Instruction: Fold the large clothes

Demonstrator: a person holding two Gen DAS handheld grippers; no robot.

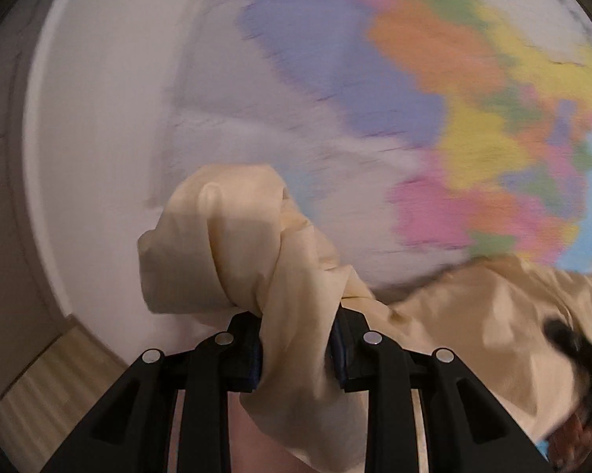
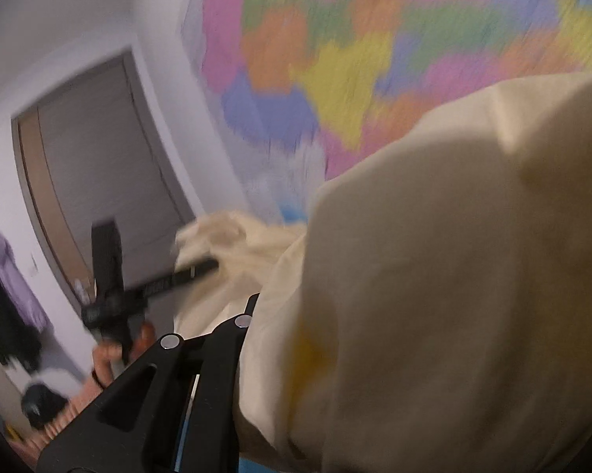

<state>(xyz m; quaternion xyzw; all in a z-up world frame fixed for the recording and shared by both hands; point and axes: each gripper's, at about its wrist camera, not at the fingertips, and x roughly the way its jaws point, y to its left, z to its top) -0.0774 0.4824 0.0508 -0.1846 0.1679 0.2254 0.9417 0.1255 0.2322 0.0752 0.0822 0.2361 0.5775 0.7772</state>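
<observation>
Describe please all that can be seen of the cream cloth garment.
The cream cloth garment looks thin, matte and creased. It is lifted before a coloured wall map. The left gripper clamps a twisted bunch of it. In the right wrist view it drapes over the right gripper, hiding the tips.

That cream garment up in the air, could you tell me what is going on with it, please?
A person is holding a cream garment with two handheld grippers. The left gripper is shut on a bunched fold of it, with cloth spilling above the fingers. The right gripper is mostly buried under the same fabric, so its grip is hidden. Both views are blurred, facing a wall with a colourful map. The garment is not yet folded.
</observation>
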